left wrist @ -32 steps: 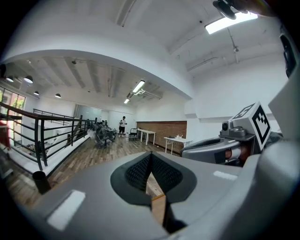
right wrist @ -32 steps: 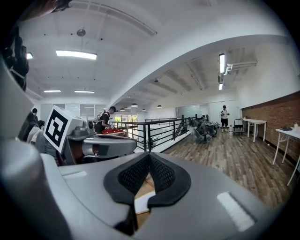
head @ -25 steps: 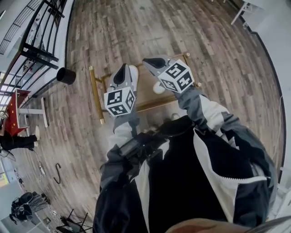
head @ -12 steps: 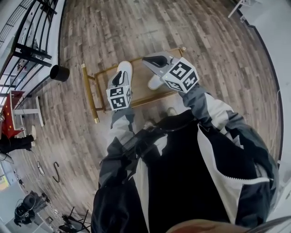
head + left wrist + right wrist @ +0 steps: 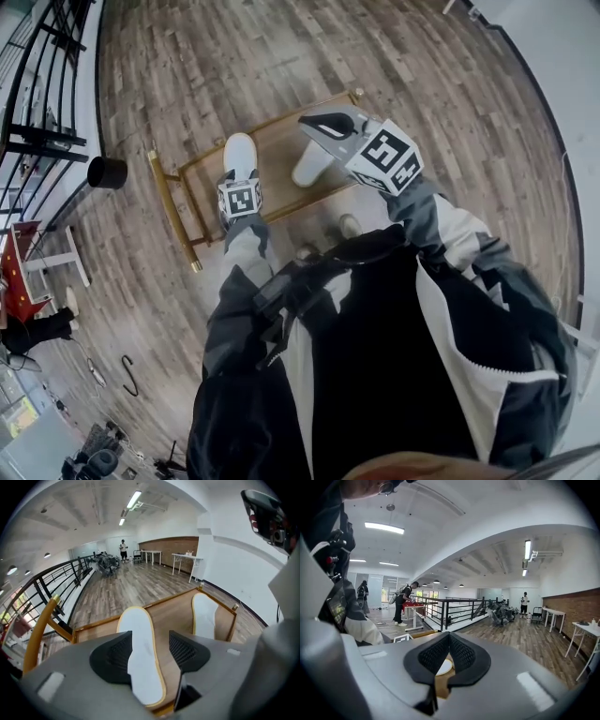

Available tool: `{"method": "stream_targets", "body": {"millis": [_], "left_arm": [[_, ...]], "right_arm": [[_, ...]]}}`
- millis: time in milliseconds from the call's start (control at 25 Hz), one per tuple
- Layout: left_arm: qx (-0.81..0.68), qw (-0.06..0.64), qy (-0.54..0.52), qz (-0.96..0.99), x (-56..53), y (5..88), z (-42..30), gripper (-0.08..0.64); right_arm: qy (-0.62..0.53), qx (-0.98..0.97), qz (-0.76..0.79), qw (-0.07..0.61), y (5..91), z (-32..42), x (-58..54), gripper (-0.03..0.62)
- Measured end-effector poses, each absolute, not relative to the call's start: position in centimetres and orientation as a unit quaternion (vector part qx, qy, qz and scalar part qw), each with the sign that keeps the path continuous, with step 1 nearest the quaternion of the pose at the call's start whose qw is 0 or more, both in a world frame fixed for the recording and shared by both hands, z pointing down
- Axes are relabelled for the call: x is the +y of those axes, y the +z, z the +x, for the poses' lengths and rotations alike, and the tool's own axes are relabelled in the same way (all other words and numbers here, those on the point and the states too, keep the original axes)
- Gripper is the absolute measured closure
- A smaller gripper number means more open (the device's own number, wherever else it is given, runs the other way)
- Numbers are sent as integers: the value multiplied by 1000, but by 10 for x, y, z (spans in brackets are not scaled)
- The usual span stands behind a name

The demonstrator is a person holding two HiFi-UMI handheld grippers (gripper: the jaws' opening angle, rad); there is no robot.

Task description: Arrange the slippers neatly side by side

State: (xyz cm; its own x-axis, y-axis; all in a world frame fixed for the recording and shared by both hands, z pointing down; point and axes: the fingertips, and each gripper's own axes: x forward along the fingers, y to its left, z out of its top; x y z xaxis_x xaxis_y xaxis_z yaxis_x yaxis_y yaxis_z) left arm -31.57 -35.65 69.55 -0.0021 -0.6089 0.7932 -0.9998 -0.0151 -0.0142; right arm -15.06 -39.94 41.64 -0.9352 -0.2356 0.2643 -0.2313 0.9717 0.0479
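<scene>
Left gripper (image 5: 150, 652) low over the left slipper (image 5: 240, 152), fingers just sprung wide, slipper between them but ungripped on the wooden tray (image 5: 281, 141). The right slipper (image 5: 312, 165) lies beside it, a gap between. Right gripper (image 5: 448, 644) hovers higher, fingers closed, holding nothing.

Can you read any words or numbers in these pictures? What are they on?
None: no words or numbers can be read.
Left cube and right cube: only black-and-white square patterns, no letters.
Slippers: plain white, no label showing.
</scene>
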Motion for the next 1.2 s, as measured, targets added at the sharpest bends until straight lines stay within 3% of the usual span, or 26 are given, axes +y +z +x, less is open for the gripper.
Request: {"method": "stream_targets", "body": {"millis": [520, 600, 640, 680, 1200], "left_arm": [[-606, 369, 352, 611, -365, 754, -325, 303], [-605, 371, 353, 609, -366, 755, -325, 364], [-603, 372, 354, 611, -366, 755, -324, 508], [-599, 374, 356, 612, -366, 755, -322, 533], [-644, 321, 283, 635, -378, 695, -320, 534]], "right_arm": [[-34, -978, 145, 148, 423, -112, -401, 586], [-34, -977, 145, 150, 425, -110, -401, 586], [-34, -977, 145, 152, 425, -109, -400, 586], [-34, -977, 145, 153, 426, -108, -400, 586], [-33, -982, 116, 145, 427, -125, -393, 586]]}}
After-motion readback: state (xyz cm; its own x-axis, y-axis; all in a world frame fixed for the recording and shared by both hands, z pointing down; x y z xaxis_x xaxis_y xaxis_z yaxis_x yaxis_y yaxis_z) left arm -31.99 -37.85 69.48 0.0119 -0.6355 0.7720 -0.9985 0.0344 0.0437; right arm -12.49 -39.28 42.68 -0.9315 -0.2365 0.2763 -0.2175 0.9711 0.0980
